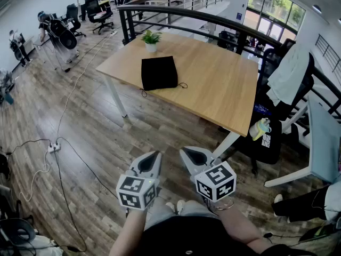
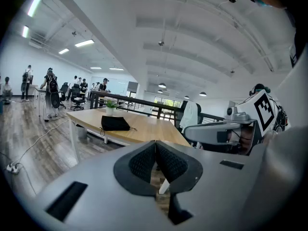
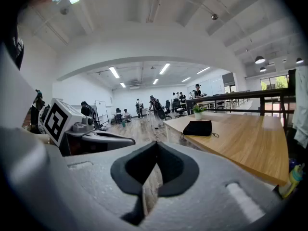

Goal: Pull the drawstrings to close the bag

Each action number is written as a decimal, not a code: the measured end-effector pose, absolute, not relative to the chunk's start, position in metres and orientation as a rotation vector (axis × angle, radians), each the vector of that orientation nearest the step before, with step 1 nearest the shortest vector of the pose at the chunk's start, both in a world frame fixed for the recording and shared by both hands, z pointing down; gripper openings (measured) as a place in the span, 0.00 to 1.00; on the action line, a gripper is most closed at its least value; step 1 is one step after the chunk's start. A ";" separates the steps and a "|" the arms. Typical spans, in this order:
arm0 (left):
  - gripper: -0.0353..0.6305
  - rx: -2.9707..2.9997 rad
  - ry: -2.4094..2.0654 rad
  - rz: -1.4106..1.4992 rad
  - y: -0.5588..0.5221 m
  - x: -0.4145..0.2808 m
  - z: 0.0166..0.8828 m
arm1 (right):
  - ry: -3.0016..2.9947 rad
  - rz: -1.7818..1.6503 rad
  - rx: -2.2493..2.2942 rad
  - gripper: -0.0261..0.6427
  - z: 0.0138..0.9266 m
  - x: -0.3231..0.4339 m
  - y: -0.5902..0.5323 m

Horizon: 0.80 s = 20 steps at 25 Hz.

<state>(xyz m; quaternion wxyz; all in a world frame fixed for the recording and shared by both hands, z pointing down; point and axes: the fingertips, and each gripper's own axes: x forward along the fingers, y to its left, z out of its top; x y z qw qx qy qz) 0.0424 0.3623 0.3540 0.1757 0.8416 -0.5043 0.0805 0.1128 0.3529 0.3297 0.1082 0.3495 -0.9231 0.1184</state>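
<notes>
Distance is the whole story for me right now: my left gripper [image 1: 154,157] and right gripper [image 1: 189,153] hang side by side close to my body, tilted slightly down, well apart from the table [image 1: 224,92]; each has its jaws pressed together on nothing, which I read as a carrying posture for the walk-up and not as any grip; the floor lies between me and the work. The bag [image 1: 159,72] lies flat on the wooden top, near the potted plant [image 1: 151,39]; it is black, squarish and soft-looking, its near edge straight and ungathered, so I judge it not yet closed; thin drawstrings [image 1: 181,85] trail from its near corners, one loop to each side, handy for one gripper apiece.
</notes>
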 end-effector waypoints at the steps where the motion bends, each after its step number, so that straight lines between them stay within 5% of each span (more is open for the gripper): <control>1: 0.08 2.378 -1.421 0.229 0.363 0.043 0.356 | -2.717 0.351 1.021 0.04 0.331 0.113 0.354; 20: 0.08 2.411 -1.386 0.099 0.356 0.070 0.357 | -2.762 0.406 0.976 0.04 0.342 0.136 0.346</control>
